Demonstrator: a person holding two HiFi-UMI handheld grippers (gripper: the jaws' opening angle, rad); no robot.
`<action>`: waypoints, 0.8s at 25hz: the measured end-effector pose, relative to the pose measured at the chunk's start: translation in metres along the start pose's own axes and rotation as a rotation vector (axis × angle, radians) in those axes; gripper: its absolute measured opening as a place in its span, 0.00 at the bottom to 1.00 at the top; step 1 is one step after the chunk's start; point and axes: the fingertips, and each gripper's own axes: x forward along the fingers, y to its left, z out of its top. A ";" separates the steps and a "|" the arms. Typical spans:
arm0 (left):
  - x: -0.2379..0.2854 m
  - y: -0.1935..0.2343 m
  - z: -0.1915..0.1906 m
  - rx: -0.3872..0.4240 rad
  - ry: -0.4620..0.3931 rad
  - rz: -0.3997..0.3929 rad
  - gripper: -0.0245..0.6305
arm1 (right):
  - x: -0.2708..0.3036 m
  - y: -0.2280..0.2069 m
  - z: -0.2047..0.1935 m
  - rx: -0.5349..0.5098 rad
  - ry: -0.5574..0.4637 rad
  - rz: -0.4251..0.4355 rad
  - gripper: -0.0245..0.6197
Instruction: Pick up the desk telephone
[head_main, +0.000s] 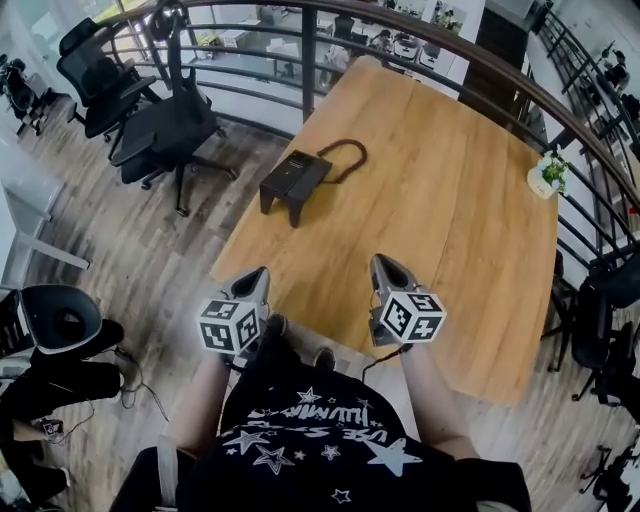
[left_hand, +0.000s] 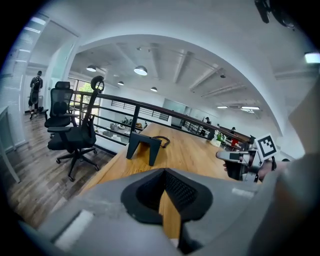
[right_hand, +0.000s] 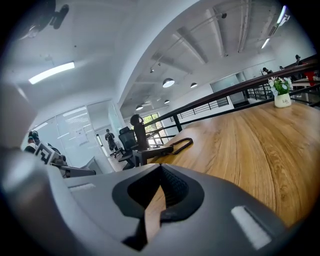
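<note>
The phone (head_main: 295, 183) sits by the counter's (head_main: 450, 200) left edge with its cord (head_main: 347, 153) looped behind, well ahead of both tools. The left tool (head_main: 260, 272) and right tool (head_main: 384, 264) are pressed together and empty. Best to spread one before arriving, then pinch the body squarely.

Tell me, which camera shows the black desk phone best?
The head view: it looks down on the whole phone and its looped cord. The left gripper view shows the phone small and side-on; the right gripper view, a low distant profile.
</note>
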 end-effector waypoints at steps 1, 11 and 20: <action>0.004 0.003 0.003 0.000 0.007 -0.009 0.04 | 0.003 0.000 0.000 0.004 0.004 -0.006 0.04; 0.058 0.036 0.040 -0.004 0.048 -0.091 0.04 | 0.042 -0.015 0.017 0.056 -0.024 -0.113 0.04; 0.105 0.035 0.057 -0.211 0.104 -0.277 0.35 | 0.061 -0.025 0.026 0.084 -0.021 -0.194 0.04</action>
